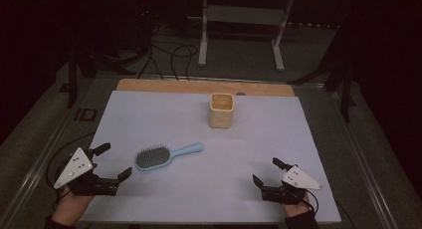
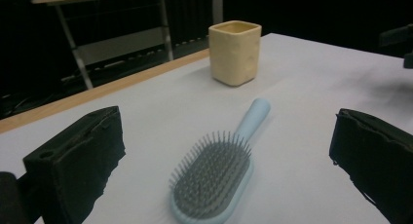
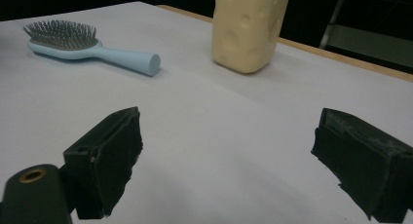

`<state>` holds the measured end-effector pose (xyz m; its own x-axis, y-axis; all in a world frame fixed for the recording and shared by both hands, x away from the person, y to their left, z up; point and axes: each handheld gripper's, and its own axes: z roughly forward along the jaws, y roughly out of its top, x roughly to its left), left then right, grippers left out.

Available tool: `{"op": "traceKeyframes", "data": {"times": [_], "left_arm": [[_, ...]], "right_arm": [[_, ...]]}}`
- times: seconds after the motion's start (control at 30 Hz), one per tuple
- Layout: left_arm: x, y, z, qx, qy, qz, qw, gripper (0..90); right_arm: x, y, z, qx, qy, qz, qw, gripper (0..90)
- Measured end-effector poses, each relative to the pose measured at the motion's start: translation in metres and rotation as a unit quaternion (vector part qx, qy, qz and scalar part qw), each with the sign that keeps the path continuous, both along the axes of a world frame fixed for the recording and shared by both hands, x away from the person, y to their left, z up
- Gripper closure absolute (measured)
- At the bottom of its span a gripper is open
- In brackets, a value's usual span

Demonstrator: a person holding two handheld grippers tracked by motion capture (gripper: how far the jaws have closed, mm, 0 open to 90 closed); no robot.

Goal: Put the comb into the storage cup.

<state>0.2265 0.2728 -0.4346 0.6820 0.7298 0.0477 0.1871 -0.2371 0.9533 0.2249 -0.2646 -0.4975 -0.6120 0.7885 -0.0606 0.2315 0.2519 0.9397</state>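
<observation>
Bristly oval hairbrush [image 1: 154, 158] — squarish cup [image 1: 221, 110]

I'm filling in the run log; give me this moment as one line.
left gripper open, nearest hairbrush | right gripper open, holding nothing | hairbrush flat, bristles up | cup upright behind it

My hairbrush [image 1: 166, 156] has a light blue handle and rim, with dark grey bristles. Beyond the brush, my cup [image 1: 221, 110] is pale cream yellow with shallow dimples over its sides. Both lie on a white sheet [image 1: 149, 119], and past the cup a light brown wooden strip [image 1: 199, 86] edges it. My tongs' jaws are black, their plates pale grey.
</observation>
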Motion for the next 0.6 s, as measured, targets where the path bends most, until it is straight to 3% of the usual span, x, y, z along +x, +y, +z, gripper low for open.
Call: {"op": "traceKeyframes", "data": {"times": [0.43,0.6], "left_arm": [[0.019,-0.028,0.016,0.011,0.006,-0.031,0.9994,0.0],[0.027,-0.039,0.020,0.004,0.006,-0.034,0.9994,0.0]], "right_arm": [[0.000,0.001,0.001,0.004,-0.002,0.002,1.0000,10.1],[0.000,0.001,0.001,0.003,-0.002,0.004,1.0000,10.1]]}}
